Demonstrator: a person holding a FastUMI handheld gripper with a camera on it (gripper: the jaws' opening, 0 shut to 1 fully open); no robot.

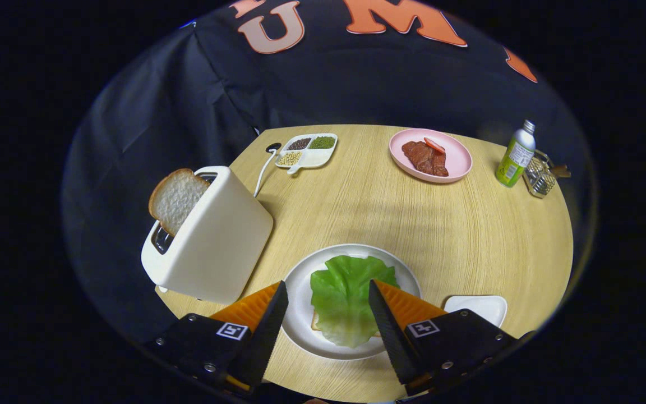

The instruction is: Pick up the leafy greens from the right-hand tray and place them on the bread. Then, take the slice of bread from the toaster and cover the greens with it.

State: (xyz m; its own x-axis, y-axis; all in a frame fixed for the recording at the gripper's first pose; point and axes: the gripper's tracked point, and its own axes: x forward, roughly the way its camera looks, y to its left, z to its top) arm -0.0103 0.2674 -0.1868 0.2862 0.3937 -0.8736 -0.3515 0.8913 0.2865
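Note:
A green lettuce leaf (345, 297) lies on a slice of bread (317, 322), of which just an edge peeks out, on a white round plate (300, 286). My gripper (327, 290) hovers above the plate, open, its two orange-and-black fingers (270, 314) spread to either side of the leaf with nothing held. To the left stands a white toaster (211, 235) with a second bread slice (174, 199) sticking up out of its slot.
A small white tray (483, 306) sits right of the plate. At the table's far side are a divided dish of beans (307, 150), a pink plate with meat (430, 156), a green bottle (516, 154) and a wire holder (541, 177). A white cable (264, 168) runs behind the toaster.

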